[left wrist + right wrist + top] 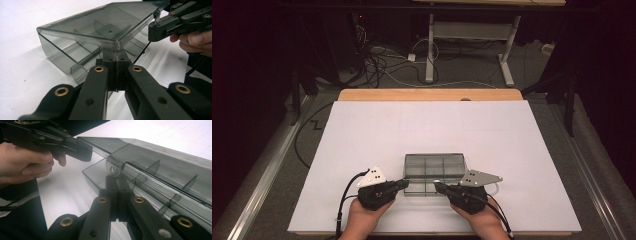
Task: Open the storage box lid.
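Note:
A smoky clear plastic compartment box (434, 172) lies near the table's front edge, its lid (100, 25) lifted at a slant above the divided base (57, 55). My left gripper (403, 185) is shut on the lid's front edge, jaws pressed together at the rim (115, 53). My right gripper (438, 187) is shut on the same front edge farther right. In the right gripper view its jaws (115, 178) pinch a small round tab (112, 168) on the lid (162, 167). Each gripper view shows the other gripper (160, 30) (82, 151) clamped on the lid.
A white sheet (432, 130) covers the wooden table (427, 94). Both hands rest at the front edge. Beyond the table are dark floor, cables (382, 65) and the white legs of another desk (430, 50).

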Demonstrator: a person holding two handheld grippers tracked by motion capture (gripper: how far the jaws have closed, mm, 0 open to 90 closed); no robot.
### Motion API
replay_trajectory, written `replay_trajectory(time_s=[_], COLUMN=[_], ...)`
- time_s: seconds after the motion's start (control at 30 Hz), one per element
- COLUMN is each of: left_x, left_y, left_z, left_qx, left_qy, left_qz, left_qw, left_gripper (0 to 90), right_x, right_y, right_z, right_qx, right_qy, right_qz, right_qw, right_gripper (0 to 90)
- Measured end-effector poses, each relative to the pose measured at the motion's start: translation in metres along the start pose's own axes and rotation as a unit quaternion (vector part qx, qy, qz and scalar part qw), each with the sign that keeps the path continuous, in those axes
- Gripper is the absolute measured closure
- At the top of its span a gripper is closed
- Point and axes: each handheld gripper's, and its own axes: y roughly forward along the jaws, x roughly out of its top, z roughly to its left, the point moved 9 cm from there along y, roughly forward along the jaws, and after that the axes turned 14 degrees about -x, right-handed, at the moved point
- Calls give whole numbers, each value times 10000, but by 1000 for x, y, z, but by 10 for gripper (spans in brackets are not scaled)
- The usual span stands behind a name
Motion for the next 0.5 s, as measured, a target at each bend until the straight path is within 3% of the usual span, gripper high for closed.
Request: replay_trajectory(time_s=[0.5], left_x=[3], left_y=[2], left_z=[10], left_qx=[55], left_qy=[69], left_qz=[70], left_qw=[9999], left_gripper=[877], right_x=[-13], right_y=[-25], right_z=[-19], right_qx=[-428], right_qy=[-33], right_qz=[-42], right_qw=[9991], right_gripper=[900])
